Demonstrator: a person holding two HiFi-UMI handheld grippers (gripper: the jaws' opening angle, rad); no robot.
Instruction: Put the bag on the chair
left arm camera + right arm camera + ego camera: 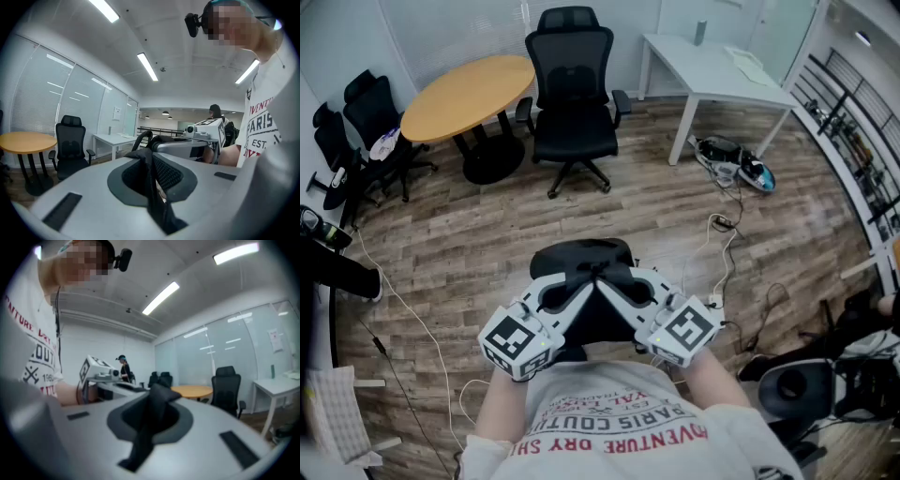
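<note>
Head view shows the bag [581, 255] black, soft and rounded on top.

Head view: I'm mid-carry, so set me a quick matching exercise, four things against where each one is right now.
Things:
1. bag
2. chair
3. round table
4. white desk

Places:
A. far end of the room, on the right
B. far end of the room, on the left, with a wooden top
C. close to the person, gripped by the left claw and the right claw
D. standing between the round table and the white desk, nothing on its seat

Pairs: 1-C, 2-D, 3-B, 4-A
</note>
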